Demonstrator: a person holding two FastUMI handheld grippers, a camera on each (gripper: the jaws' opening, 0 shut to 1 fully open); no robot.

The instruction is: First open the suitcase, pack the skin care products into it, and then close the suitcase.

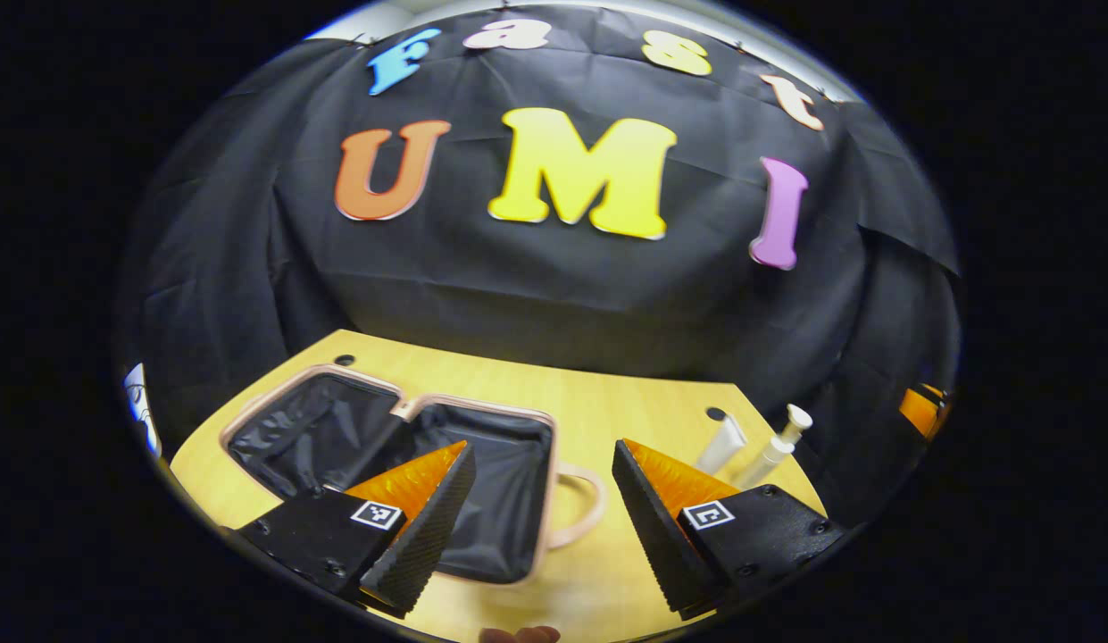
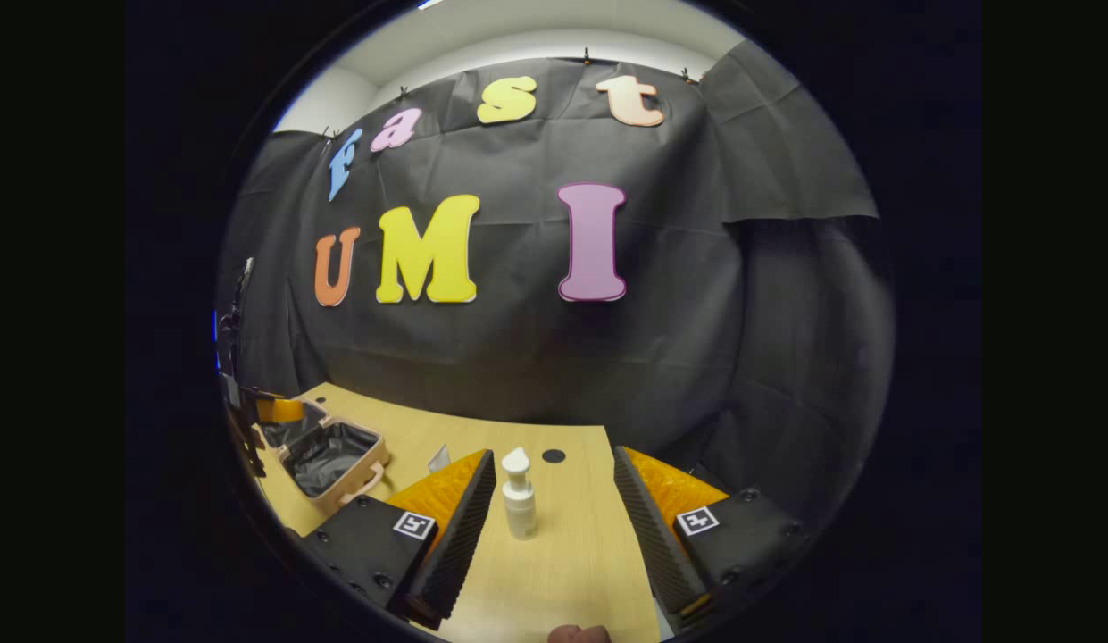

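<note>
Black cloth backs your wooden bench (image 2: 554,554). Your suitcase (image 1: 482,482) lies open and empty near its left edge; pump bottle (image 2: 519,496) and tube (image 1: 723,444) remain unpacked. Both left gripper (image 1: 543,527) and right gripper (image 2: 554,536) gape, holding nothing.

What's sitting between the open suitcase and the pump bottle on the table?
In the right gripper view, a white tube stands between the suitcase and the pump bottle; the right gripper's near finger partly hides it. Otherwise bare table.
</note>
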